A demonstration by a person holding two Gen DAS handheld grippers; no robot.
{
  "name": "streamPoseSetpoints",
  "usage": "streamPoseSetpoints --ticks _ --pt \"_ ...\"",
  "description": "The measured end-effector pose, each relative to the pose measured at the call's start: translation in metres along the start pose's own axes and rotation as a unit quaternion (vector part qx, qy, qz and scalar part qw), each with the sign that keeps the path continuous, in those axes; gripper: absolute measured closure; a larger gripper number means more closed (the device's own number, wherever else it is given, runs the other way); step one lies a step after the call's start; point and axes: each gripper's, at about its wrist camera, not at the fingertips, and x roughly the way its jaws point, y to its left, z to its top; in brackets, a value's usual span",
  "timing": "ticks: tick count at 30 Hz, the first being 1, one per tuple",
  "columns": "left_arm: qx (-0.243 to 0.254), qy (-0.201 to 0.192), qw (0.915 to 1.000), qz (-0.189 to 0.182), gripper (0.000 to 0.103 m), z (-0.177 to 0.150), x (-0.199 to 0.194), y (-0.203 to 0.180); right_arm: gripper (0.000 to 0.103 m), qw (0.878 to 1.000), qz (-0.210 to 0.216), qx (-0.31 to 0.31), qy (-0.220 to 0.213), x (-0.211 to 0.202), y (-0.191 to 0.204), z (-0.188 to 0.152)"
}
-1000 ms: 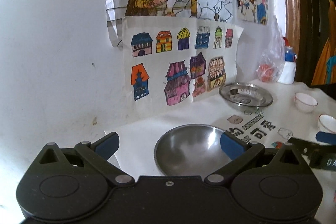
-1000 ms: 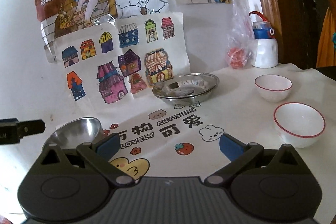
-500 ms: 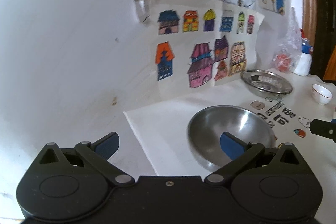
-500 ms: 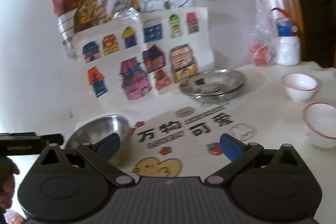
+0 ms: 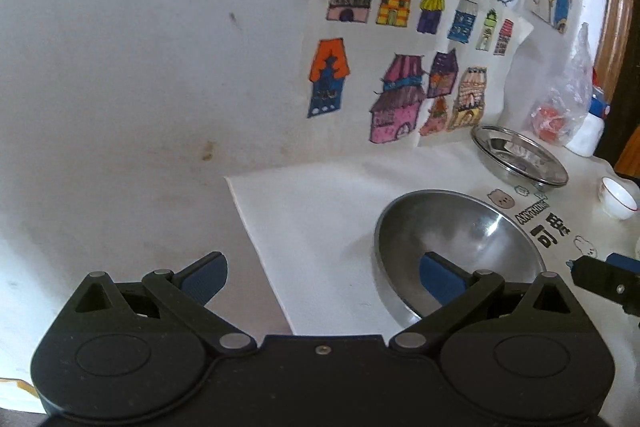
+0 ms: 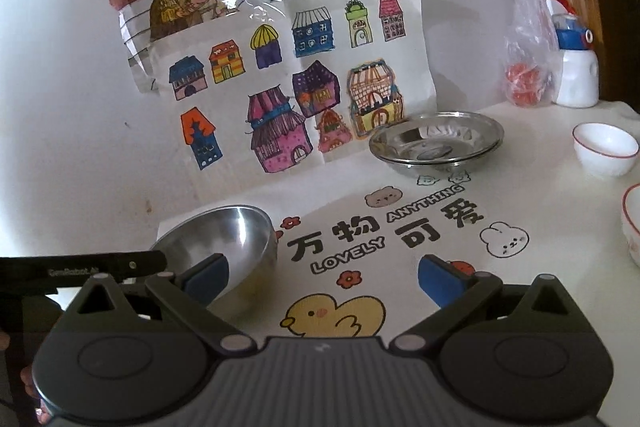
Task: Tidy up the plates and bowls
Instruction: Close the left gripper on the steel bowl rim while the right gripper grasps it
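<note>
Left gripper [image 5: 323,273] spread wide, holding nothing, right pad [image 5: 440,277] hanging over the near rim of the steel bowl [image 5: 456,239], left pad over bare white tablecloth [image 5: 312,211]. Right gripper [image 6: 323,274] equally wide open and empty above the printed duck [image 6: 334,315] on the cloth. Steel bowl [image 6: 224,239] upright at the table's left end, near the wall. Farther back, stacked steel plates [image 6: 436,141] below the house drawings [image 6: 288,87]. 2 white red-rimmed bowls at right: small one [image 6: 604,149] behind, larger one [image 6: 632,223] cut by the frame edge.
</note>
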Motion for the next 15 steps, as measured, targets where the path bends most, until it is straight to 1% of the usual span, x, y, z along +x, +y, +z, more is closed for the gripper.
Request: streamPoseSetpoints --ticks 5,8,10,11,13,14,15 --pt "0.013 0.01 0.9997 -0.018 0.001 0.0 0.011 -0.005 0.0 1.0 0.009 0.006 0.008 0.008 0.001 0.002" --pt "0.008 0.01 0.9995 -0.029 0.001 0.001 0.013 -0.006 0.0 1.0 0.006 0.002 0.012 0.016 0.005 0.002" --pt "0.003 0.011 0.9995 -0.029 0.002 0.002 0.015 -0.006 0.0 1.0 0.007 0.001 0.018 0.021 0.006 0.001" --pt "0.0 0.012 0.9994 -0.031 0.003 0.002 0.016 -0.006 0.001 1.0 0.009 0.002 0.02 0.024 0.007 0.001" --pt "-0.006 0.015 0.9992 -0.036 0.012 0.002 0.018 -0.007 0.006 1.0 0.015 0.001 0.024 0.027 0.008 0.0" --pt "-0.01 0.017 0.9991 -0.039 0.014 0.002 0.02 -0.007 0.007 0.999 0.018 0.001 0.028 0.029 0.009 0.0" --pt "-0.014 0.02 0.9989 -0.04 0.02 0.002 0.021 -0.007 0.01 0.999 0.021 0.002 0.031 0.031 0.009 0.0"
